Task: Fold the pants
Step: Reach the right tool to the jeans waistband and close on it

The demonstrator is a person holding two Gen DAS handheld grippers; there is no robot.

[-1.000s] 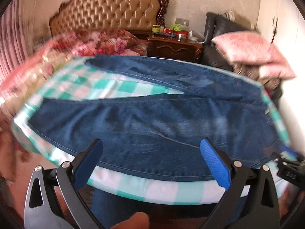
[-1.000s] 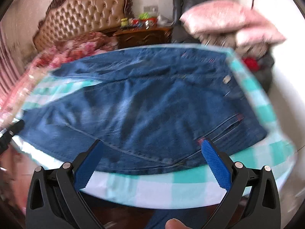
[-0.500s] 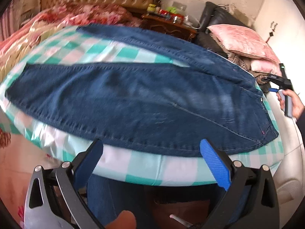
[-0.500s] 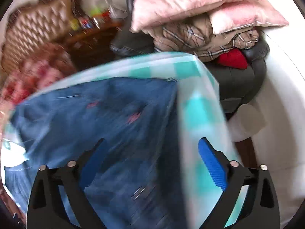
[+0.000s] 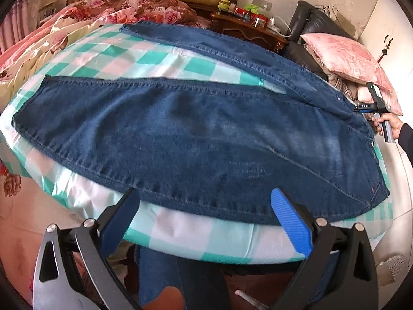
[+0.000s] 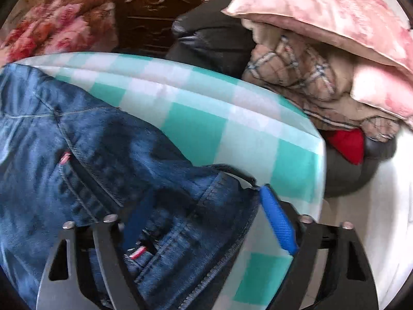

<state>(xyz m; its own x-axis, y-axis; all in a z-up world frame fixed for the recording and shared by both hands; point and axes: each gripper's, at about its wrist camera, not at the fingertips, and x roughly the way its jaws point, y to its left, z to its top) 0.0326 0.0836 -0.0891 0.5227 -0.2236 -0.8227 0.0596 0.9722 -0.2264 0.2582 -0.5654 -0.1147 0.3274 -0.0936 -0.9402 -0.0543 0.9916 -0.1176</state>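
Jeans [image 5: 196, 139] flat on checked sheet [image 5: 180, 235], right hand-held gripper [image 6: 196, 219] closing round waistband

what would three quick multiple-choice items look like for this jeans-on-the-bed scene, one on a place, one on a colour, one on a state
1. Where do the dark blue denim jeans lie?
A. on the teal-and-white checked bedsheet
B. on the dark wooden nightstand
C. on the floor

2. What colour is the satin pillow on top of the pile at the right?
A. green
B. pink
C. black

3. How are the jeans' two legs arranged?
A. stacked one on the other
B. rolled into a bundle
C. spread apart, with sheet showing between them

Answers:
1. A, the left wrist view shows the jeans flat on the checked sheet.
2. B, the pillow is pale pink in both views.
3. C, checked sheet shows in a wedge between the far leg and the near leg.
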